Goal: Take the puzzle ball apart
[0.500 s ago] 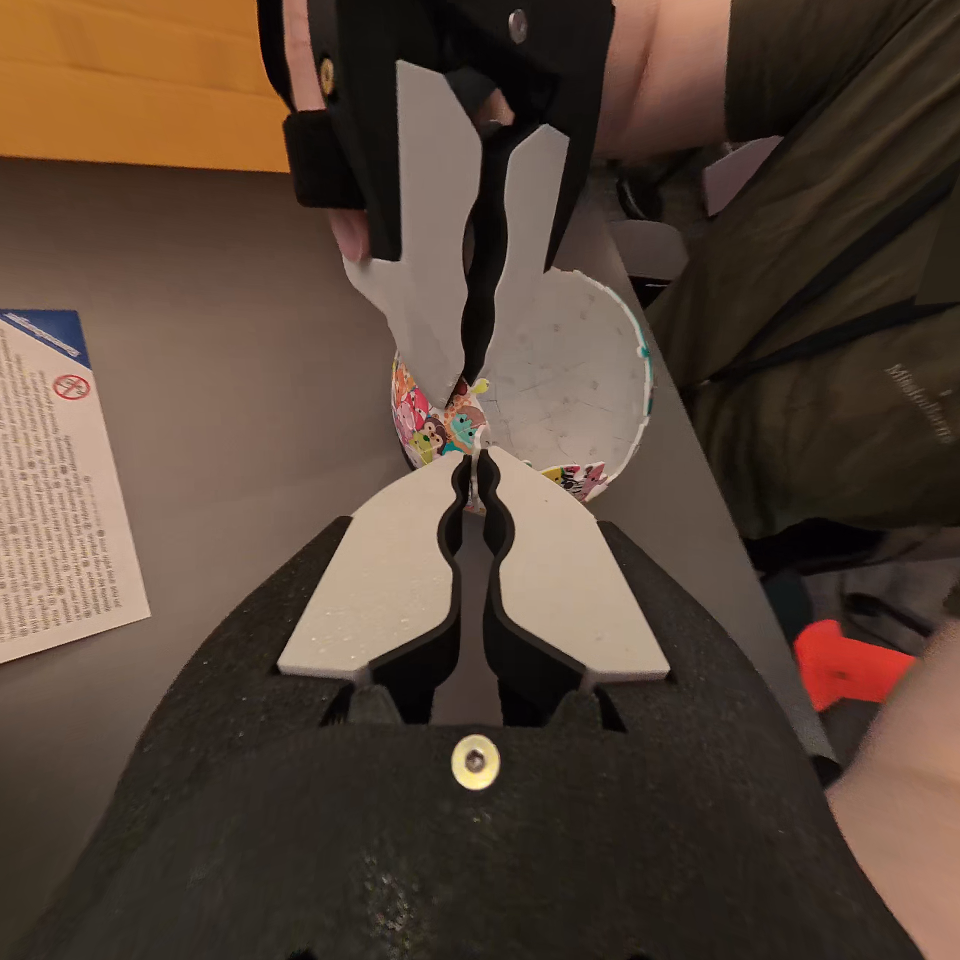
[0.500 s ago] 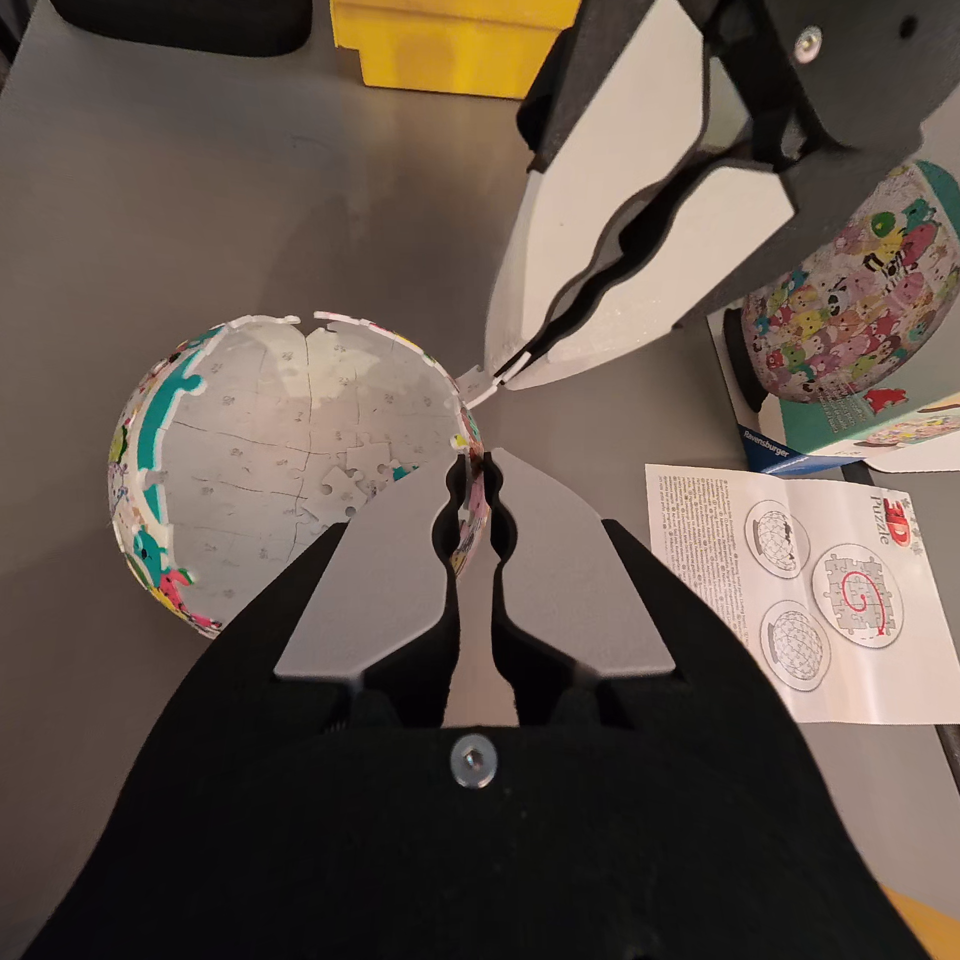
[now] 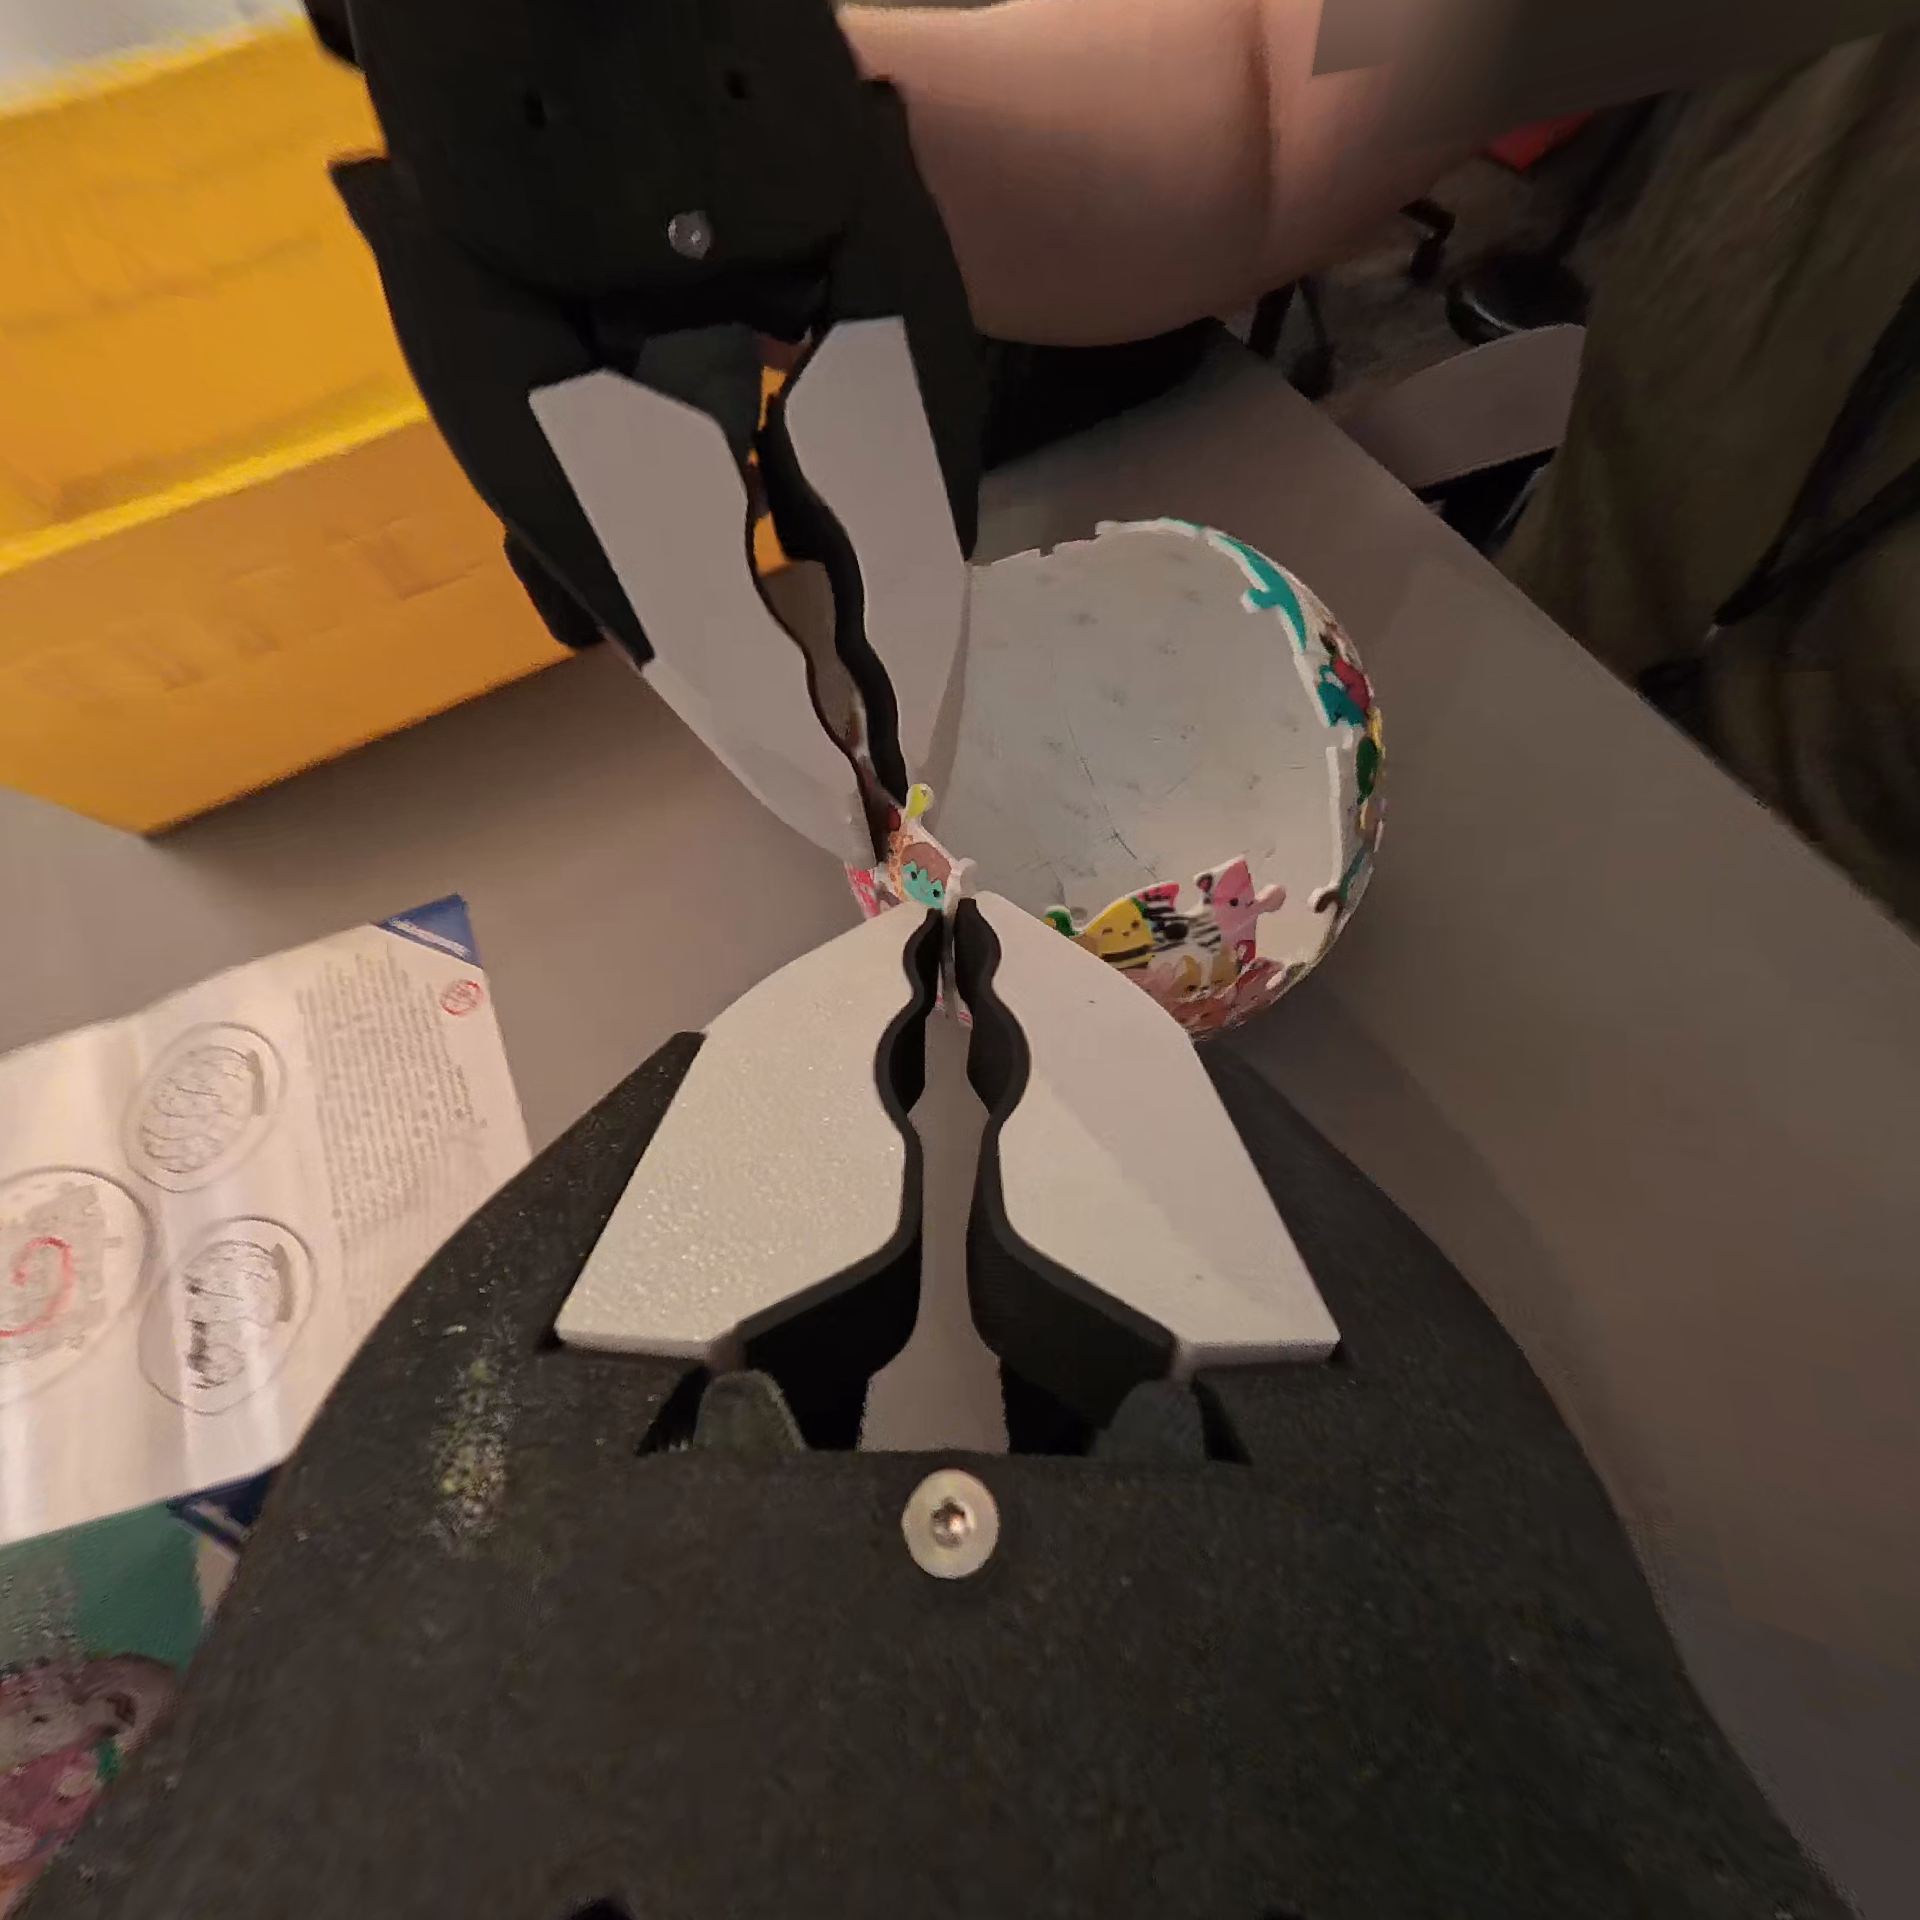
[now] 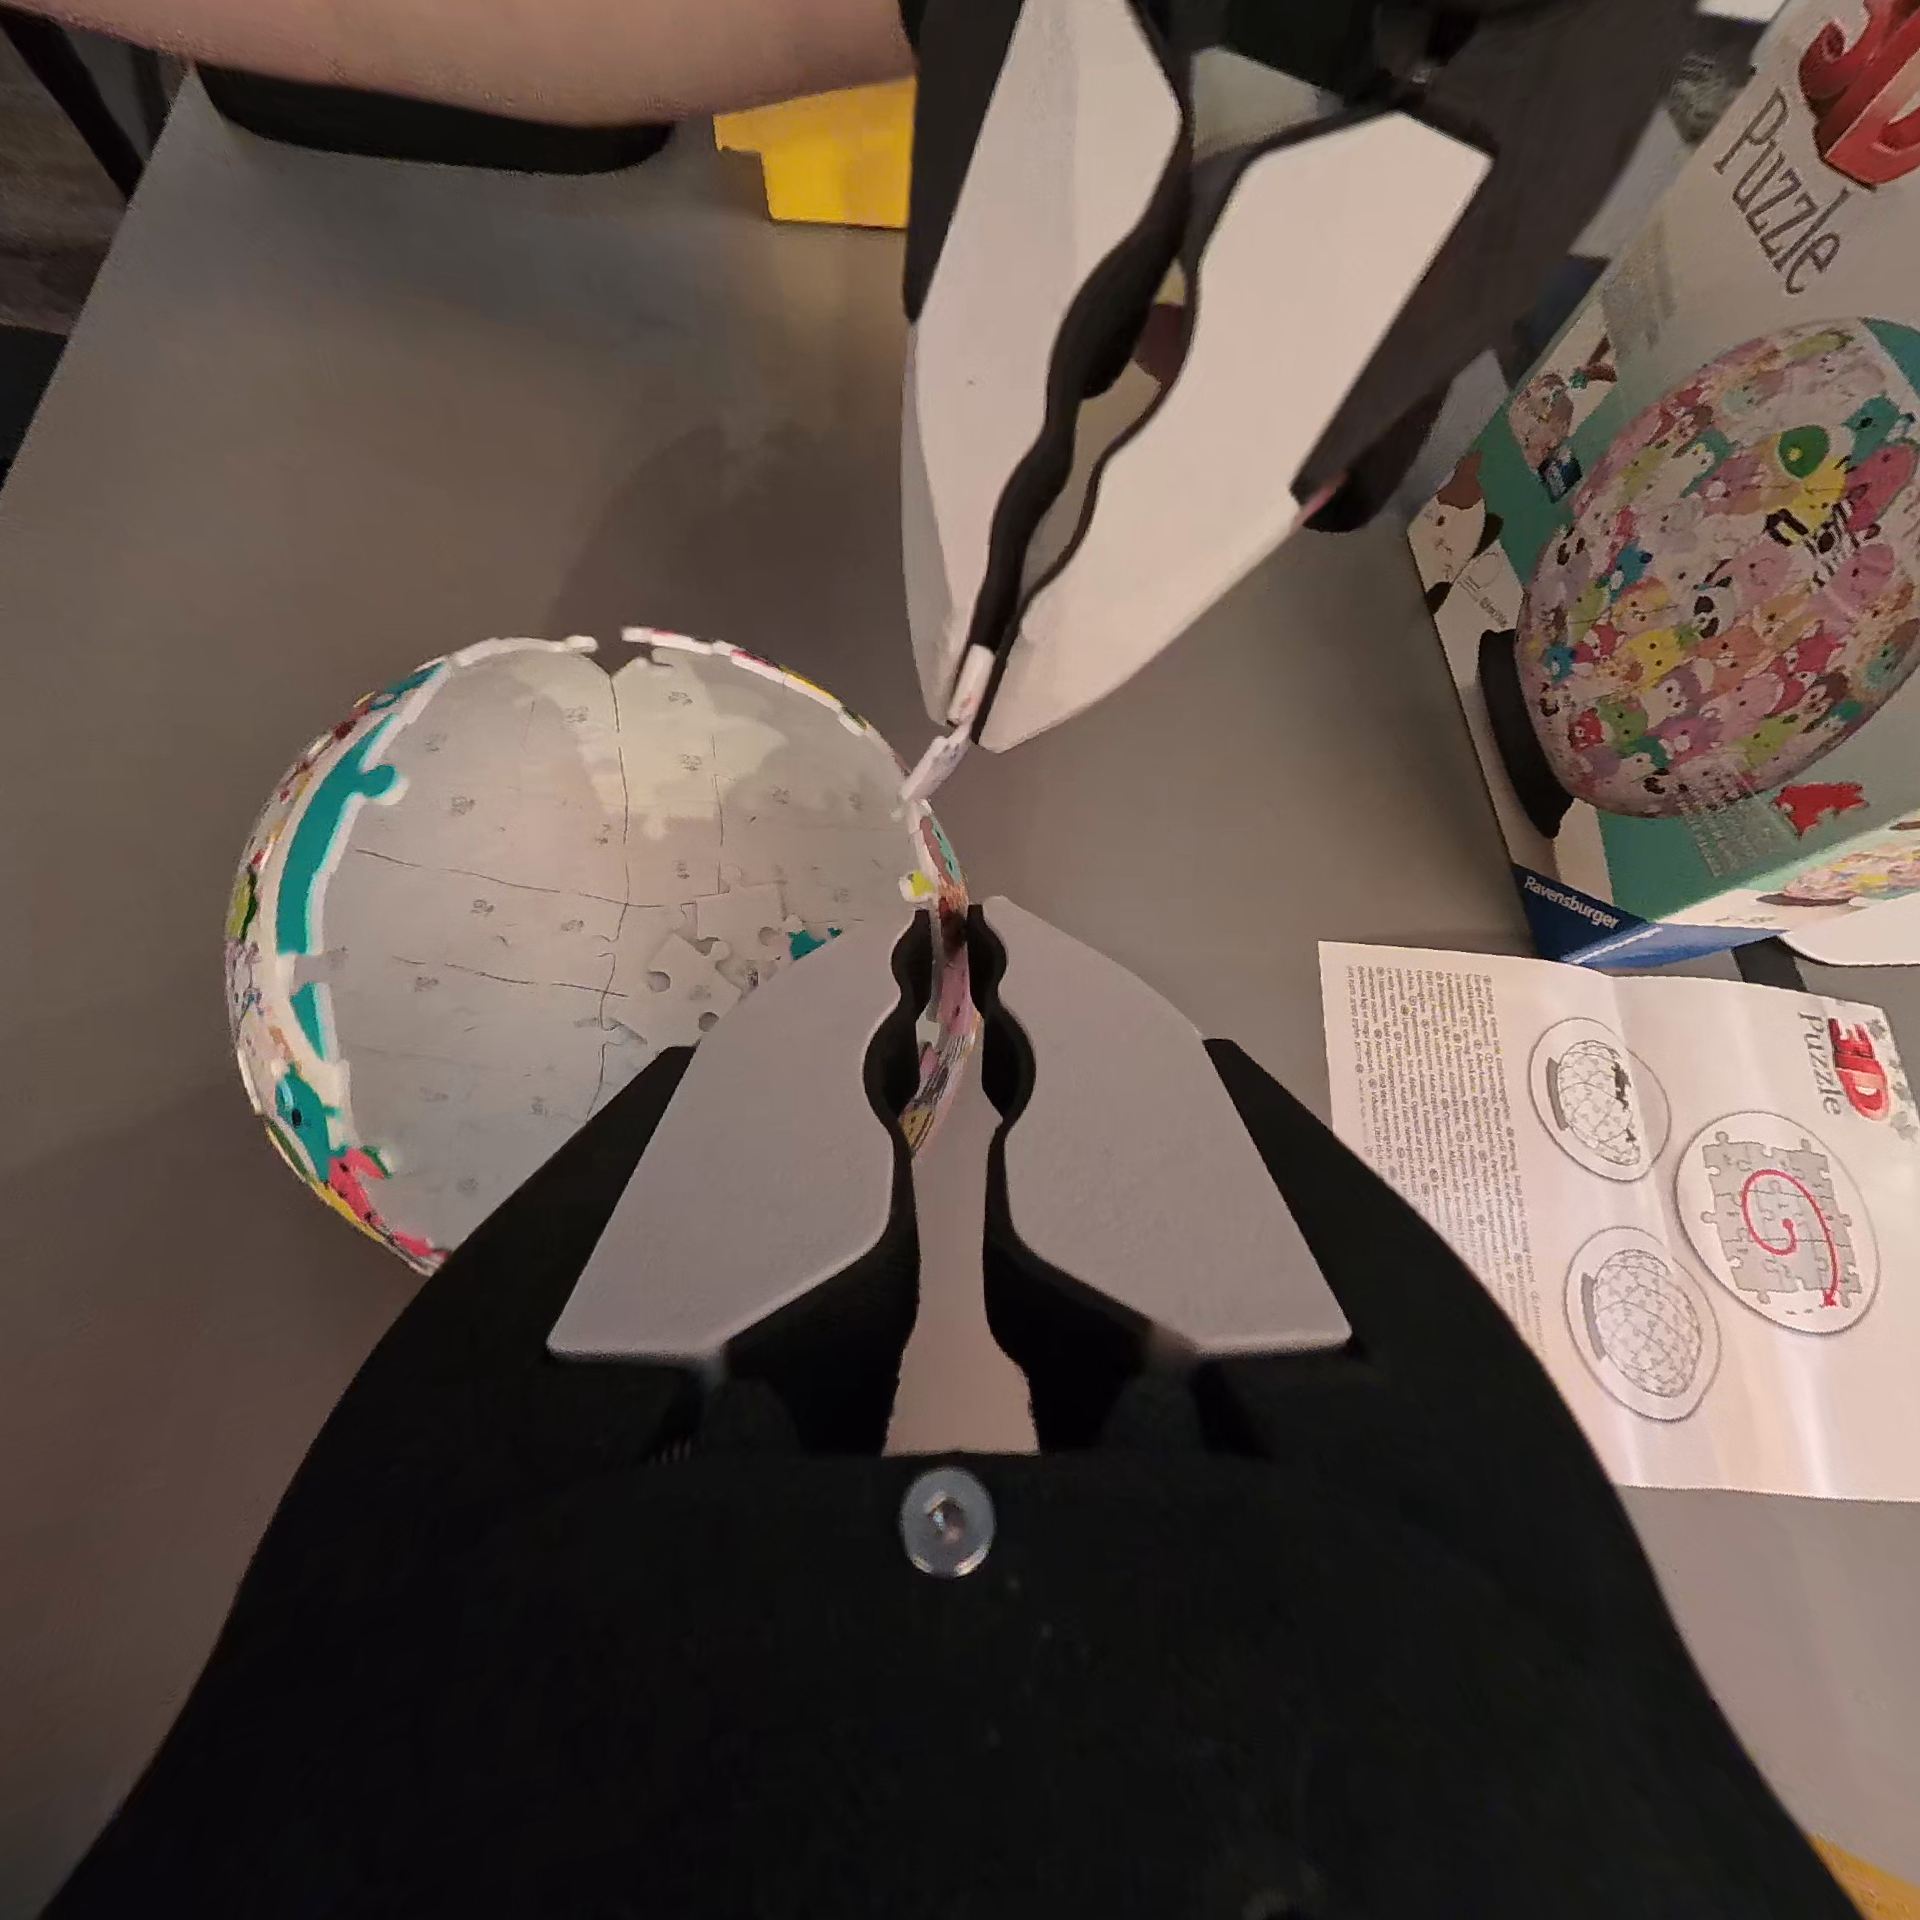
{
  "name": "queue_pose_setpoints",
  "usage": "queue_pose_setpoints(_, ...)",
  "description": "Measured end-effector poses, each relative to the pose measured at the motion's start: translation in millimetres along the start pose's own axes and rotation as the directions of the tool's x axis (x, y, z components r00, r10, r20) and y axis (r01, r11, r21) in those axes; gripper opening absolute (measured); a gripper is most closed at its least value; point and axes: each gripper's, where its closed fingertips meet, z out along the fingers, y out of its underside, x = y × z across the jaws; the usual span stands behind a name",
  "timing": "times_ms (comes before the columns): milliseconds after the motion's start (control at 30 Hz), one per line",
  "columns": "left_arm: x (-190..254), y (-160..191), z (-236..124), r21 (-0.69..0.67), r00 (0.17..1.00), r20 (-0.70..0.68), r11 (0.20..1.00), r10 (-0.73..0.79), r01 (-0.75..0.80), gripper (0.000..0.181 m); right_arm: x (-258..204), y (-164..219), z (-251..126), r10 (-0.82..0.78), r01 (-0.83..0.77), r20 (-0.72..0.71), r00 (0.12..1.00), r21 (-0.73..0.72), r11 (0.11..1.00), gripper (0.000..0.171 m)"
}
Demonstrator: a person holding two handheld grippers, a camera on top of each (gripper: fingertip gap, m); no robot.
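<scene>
The puzzle ball is an open shell, white inside and colourful outside, lying on the grey table. It also shows in the right wrist view. My left gripper is shut on a small puzzle piece at the shell's near rim. In the right wrist view the left gripper comes down from above with that piece touching the rim. I cannot tell if it is still locked in. My right gripper is shut on the rim right beside it, and also shows from above in the left wrist view.
A loose white piece lies inside the shell. A yellow bin stands at the back. A folded leaflet and the puzzle box lie right of the ball. A person's arm and body are beyond the table edge. The grippers are tip to tip, or close to it.
The left gripper has swung to a steeper angle, still shut on the piece at the rim. The ball has turned a little with both grips. The right gripper stays on the rim.
</scene>
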Motion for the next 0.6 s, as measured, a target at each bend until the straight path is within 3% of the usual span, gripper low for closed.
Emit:
queue_pose_setpoints(133, 0.4, 0.2, -1.1, 0.090, 0.964, 0.129, 0.966, 0.231, -0.243, 0.002, 2.2, 0.7, -0.4, 0.010, -0.010, -0.010, 1.000, -0.013, 1.000, 0.007)
queue_pose_setpoints(600, 7.7, 0.1, -4.8, 0.170, 0.906, 0.258, 0.908, 0.334, -0.383, 0.002, 2.6, -1.3, 3.4, 0.080, -0.080, 0.011, 0.997, -0.014, 0.997, 0.008)
